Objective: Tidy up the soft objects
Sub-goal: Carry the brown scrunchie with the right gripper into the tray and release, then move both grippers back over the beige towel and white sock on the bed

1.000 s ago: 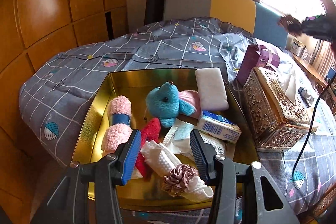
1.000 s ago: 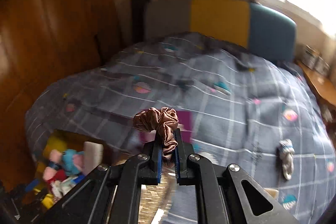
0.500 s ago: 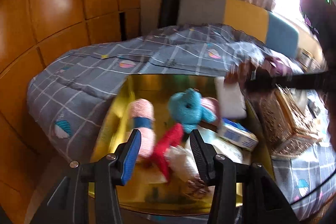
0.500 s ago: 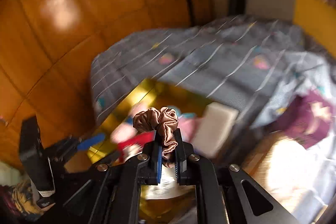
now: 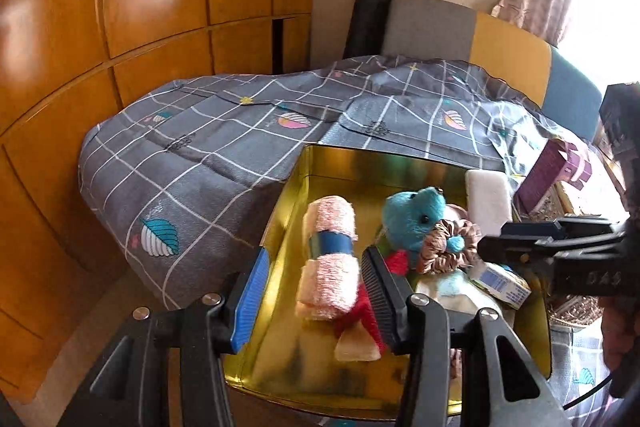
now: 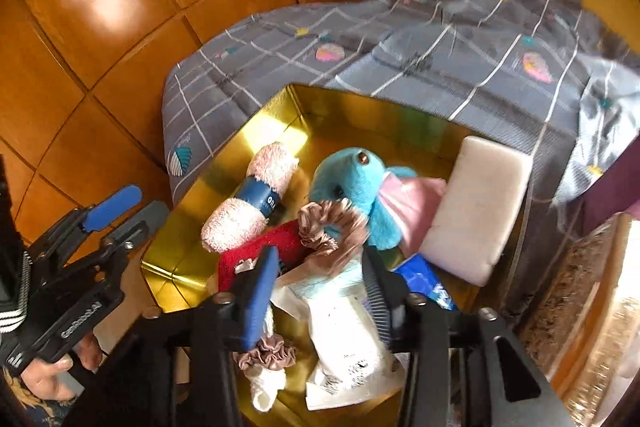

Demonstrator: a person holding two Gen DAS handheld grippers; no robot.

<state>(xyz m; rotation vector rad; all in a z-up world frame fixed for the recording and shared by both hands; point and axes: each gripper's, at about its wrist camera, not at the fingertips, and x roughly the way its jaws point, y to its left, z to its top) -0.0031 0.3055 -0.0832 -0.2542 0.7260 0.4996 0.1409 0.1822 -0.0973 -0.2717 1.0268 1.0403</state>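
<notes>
A gold tin tray [image 5: 298,183] [image 6: 280,115] lies on the bed with soft things in it: a pink towel roll [image 5: 328,247] [image 6: 256,203], a blue plush toy [image 5: 412,215] [image 6: 352,179] and a red cloth [image 6: 260,247]. A brown scrunchie [image 6: 332,227] [image 5: 448,247] rests loose against the plush, just ahead of my right gripper [image 6: 320,269] [image 5: 500,247]. The right jaws are opening and neither pad touches it. My left gripper [image 5: 316,267] [image 6: 128,213] hovers open at the tray's near left corner, and its pads grip nothing.
A white sponge [image 6: 480,211], a tissue pack [image 5: 504,283], wrapped packets and a second scrunchie on a white sock [image 6: 268,355] also fill the tray. An ornate box [image 6: 580,307] and a purple box [image 5: 556,167] stand to the right. Wooden wardrobe doors [image 5: 140,7] close off the left.
My right gripper swung down from above the bed to over the tray, then its jaws parted and let the brown scrunchie go. The left gripper drifted toward the tray's left side.
</notes>
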